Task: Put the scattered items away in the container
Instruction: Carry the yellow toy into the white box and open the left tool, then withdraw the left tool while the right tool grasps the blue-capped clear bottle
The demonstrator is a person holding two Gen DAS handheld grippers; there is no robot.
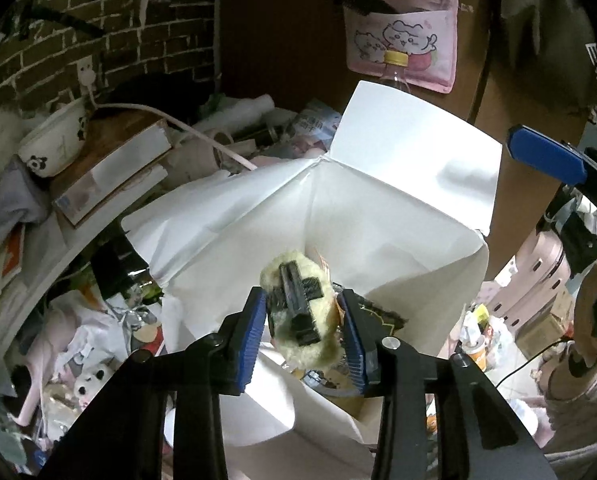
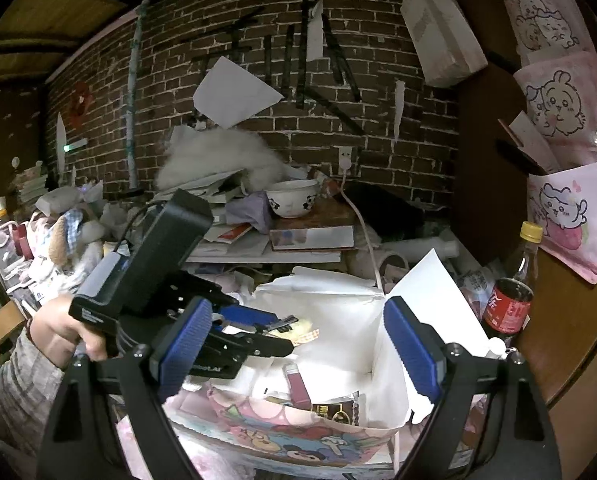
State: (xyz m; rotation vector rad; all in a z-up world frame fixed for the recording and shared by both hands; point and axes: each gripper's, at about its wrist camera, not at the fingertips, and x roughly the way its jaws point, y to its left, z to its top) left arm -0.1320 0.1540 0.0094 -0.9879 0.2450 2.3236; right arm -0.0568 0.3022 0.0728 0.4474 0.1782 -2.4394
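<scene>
- Two views, left wrist first. Left gripper (image 1: 304, 334) hangs over the open white box (image 1: 378, 216), pointing down into it near its front edge.
- Fluffy yellow hair clip (image 1: 298, 312) sits between the blue pads (image 1: 250, 340). Small gaps show on both sides, so I read the pads as off it: released or on the point of it, jaws only partly apart.
- Clip is above the box interior, over a dark patterned packet (image 1: 378, 312) lying inside. The box's rear flap stands up towards the wooden panel.
- Right wrist view. Right gripper (image 2: 298, 344) is spread wide with nothing between its pads, hovering at the box's near edge.
- Same view shows the left gripper from the side, held by the person's hand (image 2: 64, 332), with the clip at its tips just above the box opening.
- Already in the box: a small pink tube (image 2: 296, 384) by the near wall, plus the dark packet. Cartoon-print pouch (image 2: 298, 432) lies just outside the near wall.
- Cola bottle (image 2: 510, 300) stands just beside the box's right side, against the wooden panel.
- Step in hand, my read: dropping the clip into the box.
- Next move needs: left jaws wider so the fluff clears the pads, then lift straight out without snagging the flap. Right is free for the next loose item; the pouch looks like the closest candidate.
</scene>
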